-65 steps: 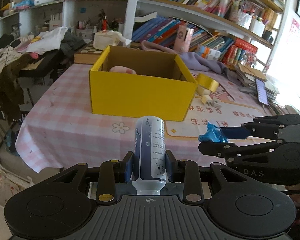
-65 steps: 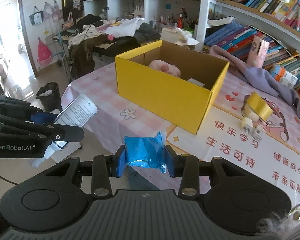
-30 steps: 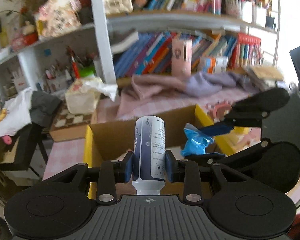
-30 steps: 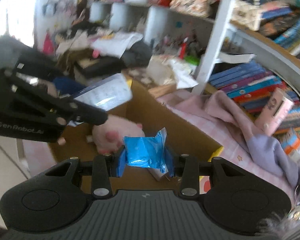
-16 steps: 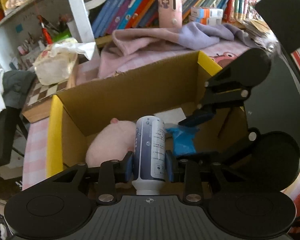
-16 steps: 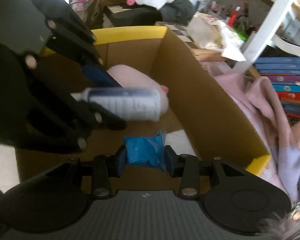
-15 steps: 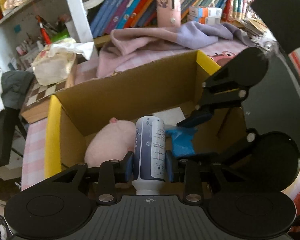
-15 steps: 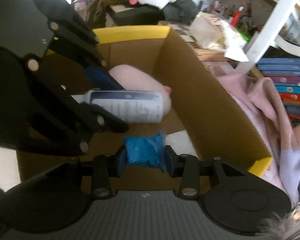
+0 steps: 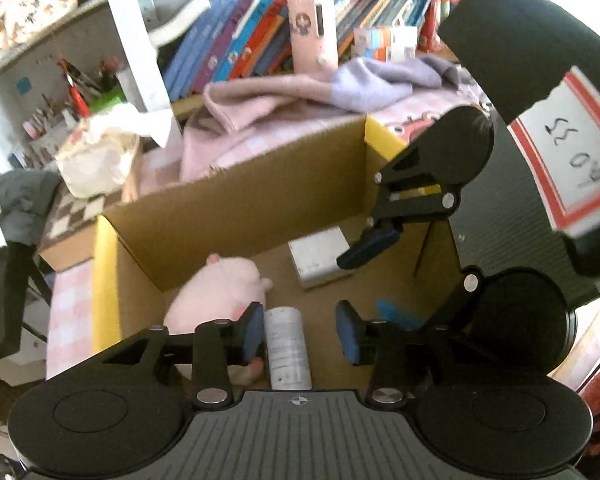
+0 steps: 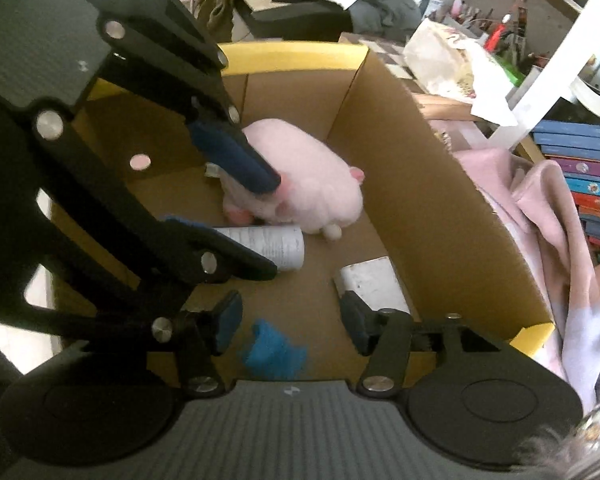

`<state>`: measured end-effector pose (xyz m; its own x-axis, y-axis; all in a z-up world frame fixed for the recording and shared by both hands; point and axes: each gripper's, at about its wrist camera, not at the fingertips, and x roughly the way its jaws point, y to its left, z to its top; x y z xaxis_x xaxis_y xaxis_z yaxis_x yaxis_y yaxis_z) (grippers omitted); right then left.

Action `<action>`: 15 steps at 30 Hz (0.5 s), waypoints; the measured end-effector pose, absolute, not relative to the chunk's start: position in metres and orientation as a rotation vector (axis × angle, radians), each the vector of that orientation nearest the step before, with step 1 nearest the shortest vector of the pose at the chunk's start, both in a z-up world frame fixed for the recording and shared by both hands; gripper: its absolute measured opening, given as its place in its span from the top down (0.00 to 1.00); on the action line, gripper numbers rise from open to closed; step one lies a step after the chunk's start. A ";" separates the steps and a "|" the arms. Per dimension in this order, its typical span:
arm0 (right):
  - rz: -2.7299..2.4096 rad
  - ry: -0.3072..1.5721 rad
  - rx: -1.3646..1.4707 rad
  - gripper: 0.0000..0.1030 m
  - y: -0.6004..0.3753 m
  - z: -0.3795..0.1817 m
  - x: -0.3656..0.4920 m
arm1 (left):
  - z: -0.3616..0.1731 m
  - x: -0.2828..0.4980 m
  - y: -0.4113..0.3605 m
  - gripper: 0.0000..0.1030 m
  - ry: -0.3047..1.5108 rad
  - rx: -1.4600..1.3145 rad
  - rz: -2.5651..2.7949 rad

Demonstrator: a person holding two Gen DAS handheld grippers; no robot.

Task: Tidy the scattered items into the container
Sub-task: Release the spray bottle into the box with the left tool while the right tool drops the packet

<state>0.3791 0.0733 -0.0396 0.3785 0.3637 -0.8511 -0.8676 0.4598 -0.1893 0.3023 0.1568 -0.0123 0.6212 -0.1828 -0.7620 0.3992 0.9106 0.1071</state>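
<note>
**Little legible text**

A white, red-bordered label [image 9: 572, 160] on the black handle, up and right of the left tool, bears handwritten figures, seemingly "4055" upside down. The print on the white bottle [image 9: 287, 350] is too blurred to read.

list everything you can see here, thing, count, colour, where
cardboard box: 1, yellow outside, brown inside, on the table
plush toy: 1, pink, on the box floor near the far corner
bottle: 1, white with print, lying on its side against the plush
blue packet: 1, blue, on the box floor below the right gripper
flat box: 1, white, on the box floor by the right wall
cloth: 1, pink and lilac, heaped behind the box
books: many, mixed colours, on the shelf
left gripper: black, blue fingers, opening, bottle loose between them
right gripper: black, blue fingers, opening above the packet
</note>
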 end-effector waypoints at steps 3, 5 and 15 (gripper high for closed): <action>0.850 0.806 -0.678 0.47 0.068 -0.028 0.371 | 0.000 0.289 0.158 0.51 0.789 0.262 -0.323; 0.832 0.779 -0.653 0.45 0.063 -0.017 0.365 | 0.009 0.280 0.160 0.47 0.758 0.247 -0.311; 0.728 0.593 -0.605 0.41 0.038 0.032 0.308 | 0.045 0.222 0.171 0.24 0.629 0.183 -0.216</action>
<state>0.3083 0.0380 0.0325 0.6026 0.4244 -0.6758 -0.7476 0.5965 -0.2921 0.2219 0.1710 0.0452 0.7872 -0.1443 -0.5996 0.2549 0.9615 0.1032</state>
